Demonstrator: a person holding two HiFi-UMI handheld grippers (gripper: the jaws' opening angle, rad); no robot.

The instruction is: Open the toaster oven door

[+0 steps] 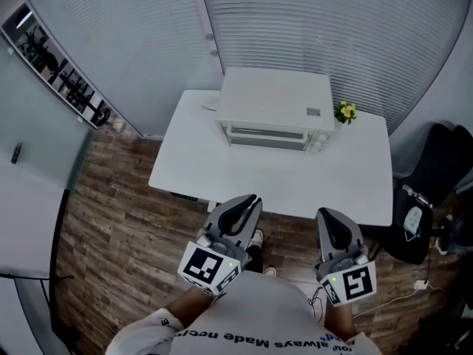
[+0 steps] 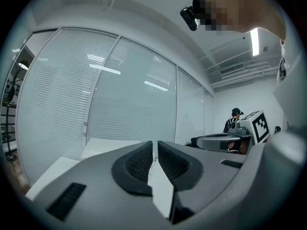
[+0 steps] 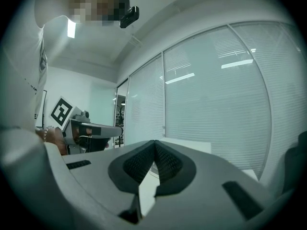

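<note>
A white toaster oven [image 1: 275, 108] stands at the back of a white table [image 1: 222, 176], its glass door [image 1: 266, 136] closed and facing me. Both grippers hang close to my body, short of the table's near edge and well away from the oven. My left gripper [image 1: 251, 200] [image 2: 154, 145] holds nothing, and only a thin slit shows between its ribbed pads [image 2: 139, 163]. My right gripper [image 1: 327, 214] [image 3: 154, 143] is shut too, with its tips touching and nothing between them. The oven's handle is too small to make out.
A small pot of yellow flowers [image 1: 345, 112] sits right of the oven. A black chair with a bag [image 1: 432, 180] stands beyond the table's right end. Blinds cover the glass walls behind. Wood floor [image 1: 111, 220] lies to the left. Another person [image 2: 234, 119] stands far off.
</note>
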